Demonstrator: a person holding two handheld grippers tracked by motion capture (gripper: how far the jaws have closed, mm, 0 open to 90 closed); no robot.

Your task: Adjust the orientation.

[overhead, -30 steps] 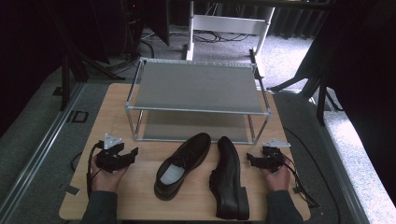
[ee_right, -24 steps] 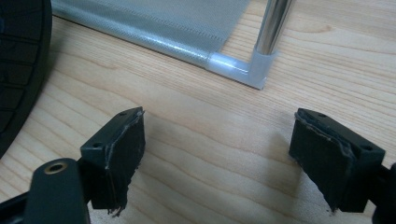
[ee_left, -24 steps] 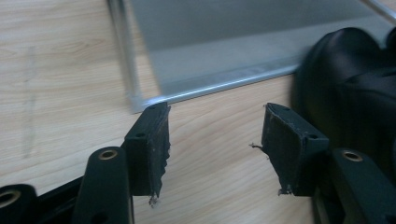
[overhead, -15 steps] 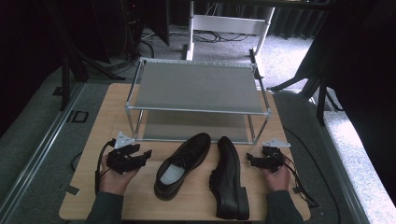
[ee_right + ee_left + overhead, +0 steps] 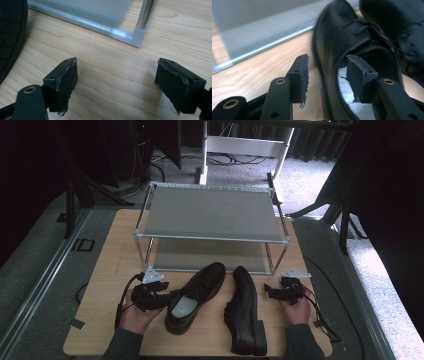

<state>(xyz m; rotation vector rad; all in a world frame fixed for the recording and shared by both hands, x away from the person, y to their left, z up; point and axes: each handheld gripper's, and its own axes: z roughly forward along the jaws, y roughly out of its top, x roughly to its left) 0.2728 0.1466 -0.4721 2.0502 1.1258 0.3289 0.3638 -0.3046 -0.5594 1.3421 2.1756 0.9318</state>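
Note:
Two black leather shoes lie on the wooden table (image 5: 113, 270) in front of a metal two-shelf rack (image 5: 210, 214). The left shoe (image 5: 196, 290) stands upright with its pale insole showing; the right shoe (image 5: 246, 310) lies on its side, sole to the right. My left gripper (image 5: 170, 296) is open at the left shoe's heel end. In the left gripper view its jaws straddle the side wall of the shoe (image 5: 352, 42), one outside and one over the insole, left gripper (image 5: 327, 75) not closed. My right gripper (image 5: 269, 293) is open over bare wood beside the right shoe's sole (image 5: 10, 30).
The rack's lower shelf edge (image 5: 82, 18) and front right post (image 5: 145, 13) stand just ahead of the right gripper (image 5: 116, 82). Cables trail from both grippers. Beyond the table are grey carpet, dark stands and a white frame (image 5: 245, 145).
My left gripper has moved right to the left shoe, and its jaws now stand on either side of the shoe's wall. The right gripper and both shoes have stayed put.

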